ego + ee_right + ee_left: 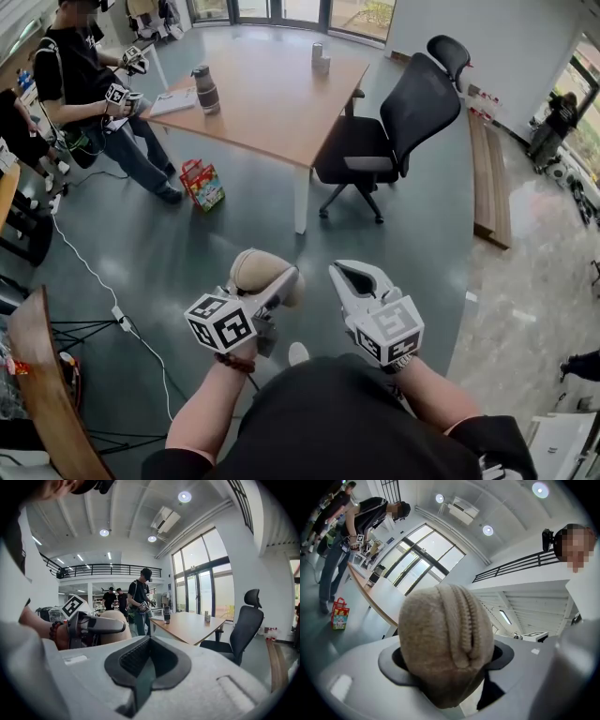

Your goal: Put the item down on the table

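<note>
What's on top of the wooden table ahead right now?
On the table: a grey flask, a white booklet and small pale containers. The bystander covers its left corner.

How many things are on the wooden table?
3: a grey flask near the left corner, a white pad beside it, a small cup at the far edge. More may be hidden.

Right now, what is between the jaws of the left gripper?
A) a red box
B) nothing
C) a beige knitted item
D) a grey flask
C: in the left gripper view the beige knitted item fills the gap between the jaws, and the head view shows the left gripper carrying it above the floor.
</note>
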